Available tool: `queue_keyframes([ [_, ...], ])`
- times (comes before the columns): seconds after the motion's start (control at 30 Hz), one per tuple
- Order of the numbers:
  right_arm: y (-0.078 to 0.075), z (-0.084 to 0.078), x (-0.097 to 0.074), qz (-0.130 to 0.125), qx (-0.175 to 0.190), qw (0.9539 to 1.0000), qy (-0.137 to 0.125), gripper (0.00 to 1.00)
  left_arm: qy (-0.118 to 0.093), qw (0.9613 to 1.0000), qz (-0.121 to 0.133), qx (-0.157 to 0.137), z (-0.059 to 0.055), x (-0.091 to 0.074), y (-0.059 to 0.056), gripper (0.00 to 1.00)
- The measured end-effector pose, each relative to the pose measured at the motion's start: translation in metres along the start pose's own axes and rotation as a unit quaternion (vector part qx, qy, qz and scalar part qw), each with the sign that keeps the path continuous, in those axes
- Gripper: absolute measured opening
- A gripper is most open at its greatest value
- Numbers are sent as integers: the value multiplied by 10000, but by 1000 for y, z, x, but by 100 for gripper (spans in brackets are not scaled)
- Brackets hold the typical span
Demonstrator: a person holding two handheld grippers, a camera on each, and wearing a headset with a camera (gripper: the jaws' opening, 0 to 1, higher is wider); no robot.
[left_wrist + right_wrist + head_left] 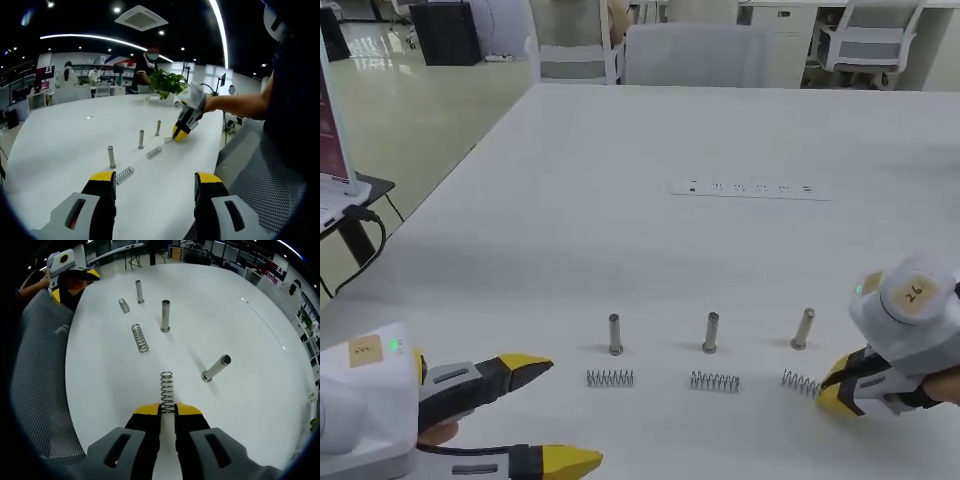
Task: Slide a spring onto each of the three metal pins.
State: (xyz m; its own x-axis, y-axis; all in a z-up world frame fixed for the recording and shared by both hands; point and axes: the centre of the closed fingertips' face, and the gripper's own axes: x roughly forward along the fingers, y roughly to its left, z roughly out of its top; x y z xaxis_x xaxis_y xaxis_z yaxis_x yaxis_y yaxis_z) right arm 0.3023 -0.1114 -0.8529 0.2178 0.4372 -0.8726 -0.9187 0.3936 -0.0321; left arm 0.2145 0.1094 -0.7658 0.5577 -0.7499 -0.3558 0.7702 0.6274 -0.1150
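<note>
Three metal pins stand upright in a row on the white table: left pin [615, 334], middle pin [711, 332], right pin [804, 328]. A spring lies flat in front of each: left spring [610, 378], middle spring [715, 381], right spring [798, 382]. My right gripper [836, 386] is shut on the near end of the right spring [166, 387], which points toward the right pin [216, 367]. My left gripper [560, 412] hangs open at the near left, short of the left spring [124, 174] and the left pin [111, 156], with nothing between its jaws.
A flat white power strip [750, 188] lies across the table's middle, beyond the pins. Office chairs [695, 55] stand at the far edge. The table's left edge runs diagonally toward a side stand [350, 200]. Bare tabletop surrounds the pins.
</note>
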Motion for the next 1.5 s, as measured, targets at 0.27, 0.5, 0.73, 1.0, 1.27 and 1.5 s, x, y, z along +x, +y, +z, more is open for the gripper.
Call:
queue_keyframes([
  [0.27, 7, 7, -12, -21, -27, 10000, -80, 8, 115, 9994, -262, 176, 3, 6, -7, 57],
  [0.5, 18, 17, -25, 73, -135, 9998, -92, 7, 231, 9971, -627, 366, 6, 16, -17, 56],
  [0.73, 30, 29, -29, 146, -307, 9994, -49, 8, 301, 9943, -894, 498, 8, 26, -20, 56],
  [1.0, 45, 44, -29, 239, -618, 9978, 64, 8, 312, 9905, -1161, 674, 14, 40, -22, 55],
  [1.27, 58, 65, -31, 324, -950, 9949, 70, 8, 311, 9864, -1409, 782, 20, 53, -27, 53],
  [1.5, 71, 78, -34, 422, -1254, 9912, 78, 8, 300, 9834, -1553, 891, 25, 61, -32, 50],
])
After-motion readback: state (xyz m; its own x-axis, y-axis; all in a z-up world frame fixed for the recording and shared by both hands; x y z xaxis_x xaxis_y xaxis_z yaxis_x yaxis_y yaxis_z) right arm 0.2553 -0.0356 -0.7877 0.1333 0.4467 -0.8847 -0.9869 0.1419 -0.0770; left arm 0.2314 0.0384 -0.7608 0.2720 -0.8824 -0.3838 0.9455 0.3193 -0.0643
